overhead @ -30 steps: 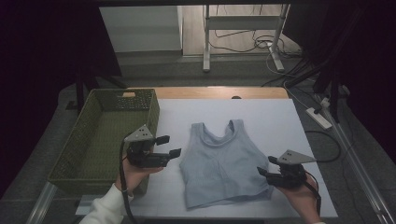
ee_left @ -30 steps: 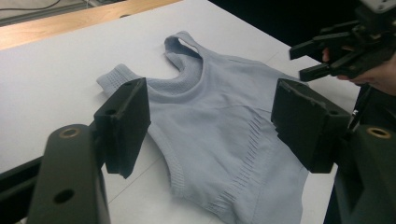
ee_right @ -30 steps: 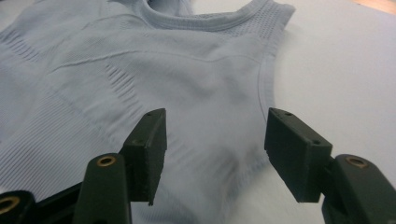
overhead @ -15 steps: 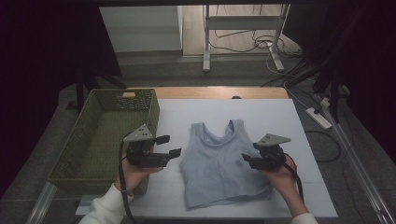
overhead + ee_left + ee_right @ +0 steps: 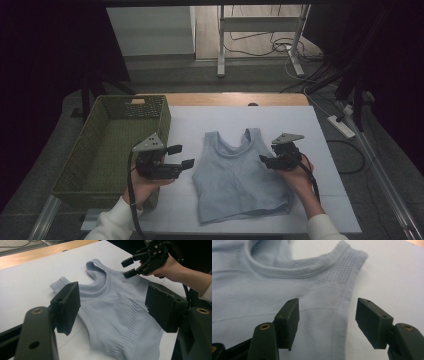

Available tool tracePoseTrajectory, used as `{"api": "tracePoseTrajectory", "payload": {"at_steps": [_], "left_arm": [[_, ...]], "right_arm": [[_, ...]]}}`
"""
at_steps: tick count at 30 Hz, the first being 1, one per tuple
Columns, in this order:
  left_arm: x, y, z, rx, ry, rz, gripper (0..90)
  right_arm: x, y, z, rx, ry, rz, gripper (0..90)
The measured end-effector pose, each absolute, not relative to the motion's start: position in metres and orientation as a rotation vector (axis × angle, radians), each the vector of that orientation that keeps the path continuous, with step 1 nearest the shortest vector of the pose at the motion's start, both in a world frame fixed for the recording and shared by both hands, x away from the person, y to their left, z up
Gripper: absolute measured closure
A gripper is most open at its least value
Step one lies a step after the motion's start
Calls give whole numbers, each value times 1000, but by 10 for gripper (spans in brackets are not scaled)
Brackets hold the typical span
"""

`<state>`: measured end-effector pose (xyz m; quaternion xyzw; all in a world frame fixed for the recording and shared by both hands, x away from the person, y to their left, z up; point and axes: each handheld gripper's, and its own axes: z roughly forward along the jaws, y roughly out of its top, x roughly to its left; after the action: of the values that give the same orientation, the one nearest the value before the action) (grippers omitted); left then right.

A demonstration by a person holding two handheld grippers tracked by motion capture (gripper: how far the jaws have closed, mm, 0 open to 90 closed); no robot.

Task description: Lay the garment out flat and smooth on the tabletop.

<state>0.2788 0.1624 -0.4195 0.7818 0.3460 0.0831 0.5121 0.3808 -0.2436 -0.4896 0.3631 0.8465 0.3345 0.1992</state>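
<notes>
Two released hand-held grippers, left (image 5: pixel 184 156) and right (image 5: pixel 264 161), flank a top (image 5: pixel 239 180) mid-frame; next, pinch its armhole edge

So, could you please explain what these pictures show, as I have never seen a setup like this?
A person sits at a white table holding a handheld two-jaw gripper in each hand. One camera looks down from above; the other two ride on the grippers and look along their black jaws. A light blue tank top lies flat on the table, and a green basket stands at its left. The left gripper and the right gripper both have open jaws and hold nothing; the right one is at the top's armhole edge.
</notes>
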Motion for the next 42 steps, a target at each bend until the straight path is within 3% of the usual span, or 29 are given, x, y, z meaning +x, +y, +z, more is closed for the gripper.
{"api": "tracePoseTrajectory", "payload": {"at_steps": [33,42], "left_arm": [[276,165,-415,1875,827,217,287],[276,164,-415,1877,825,214,286]], "right_arm": [[386,-254,-512,1125,2441,826,362],[387,-257,-512,1164,2498,886,560]]}}
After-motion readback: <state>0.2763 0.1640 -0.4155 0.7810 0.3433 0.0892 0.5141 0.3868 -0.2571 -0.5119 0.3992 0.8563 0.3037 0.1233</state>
